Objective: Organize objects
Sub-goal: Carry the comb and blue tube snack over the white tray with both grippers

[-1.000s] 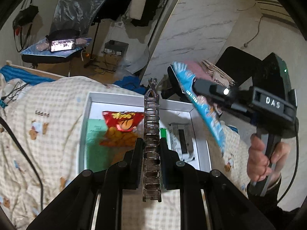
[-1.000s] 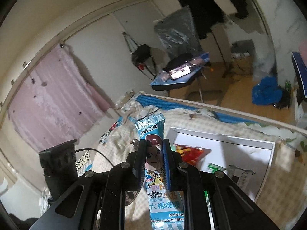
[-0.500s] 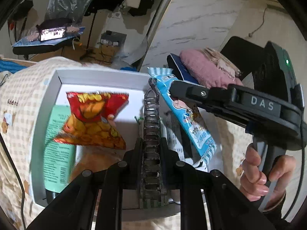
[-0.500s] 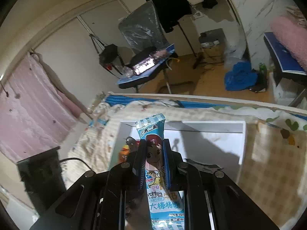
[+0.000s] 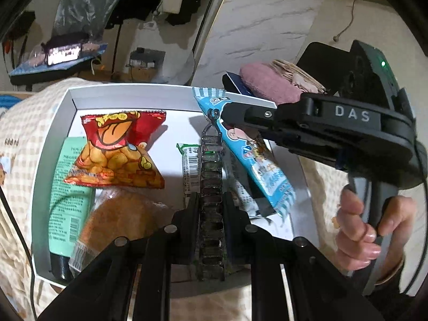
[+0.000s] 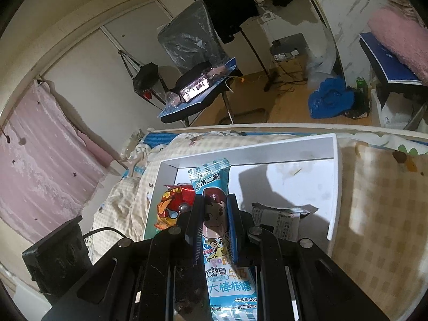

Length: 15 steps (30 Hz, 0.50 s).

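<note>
The left gripper (image 5: pixel 211 200) points downward over the white box (image 5: pixel 53 123), clamped on a metal hair clip (image 5: pixel 211 171). The right gripper (image 6: pixel 214 214), tilted similarly, pinches a blue candy packet (image 6: pixel 214 184), probably above the box.

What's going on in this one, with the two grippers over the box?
A person holds a gripper in each hand above a white box on a checked bedspread. The left gripper is shut on a metal chain-like strip; the right gripper is shut on a blue candy packet. Both items hang over the box, not yet set down. Already inside lie a red snack bag, a green tube, a bun and small packets.
</note>
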Available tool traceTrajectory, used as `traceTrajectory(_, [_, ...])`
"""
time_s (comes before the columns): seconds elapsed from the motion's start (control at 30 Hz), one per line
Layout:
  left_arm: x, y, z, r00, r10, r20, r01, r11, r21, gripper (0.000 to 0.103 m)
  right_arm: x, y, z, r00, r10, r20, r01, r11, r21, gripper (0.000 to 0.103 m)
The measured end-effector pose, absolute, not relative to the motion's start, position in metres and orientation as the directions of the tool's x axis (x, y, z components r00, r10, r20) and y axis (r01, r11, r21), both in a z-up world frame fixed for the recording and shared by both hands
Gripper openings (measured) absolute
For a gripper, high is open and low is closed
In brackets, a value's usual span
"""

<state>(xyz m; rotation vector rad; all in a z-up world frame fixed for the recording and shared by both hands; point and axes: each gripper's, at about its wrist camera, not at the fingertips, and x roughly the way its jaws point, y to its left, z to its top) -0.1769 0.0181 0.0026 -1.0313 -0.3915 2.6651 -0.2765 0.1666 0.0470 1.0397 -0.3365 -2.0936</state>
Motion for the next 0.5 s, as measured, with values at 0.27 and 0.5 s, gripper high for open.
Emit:
traceTrajectory(0.27, [-0.184,0.007,-0.003,-0.758,0.337,-0.558,-0.167,-0.928,-0.334,0.018,-0.275,0.168,0.047,-0.384,-0.731,-0.564,0.514,-0.677,0.527,0.018])
traceTrajectory(0.5, [-0.193,0.002,-0.003,-0.789,0.343,-0.51,-0.206,-0.929,-0.306,0.018,-0.273,0.17,0.047,-0.404,-0.721,-0.564,0.5,-0.69,0.523,0.018])
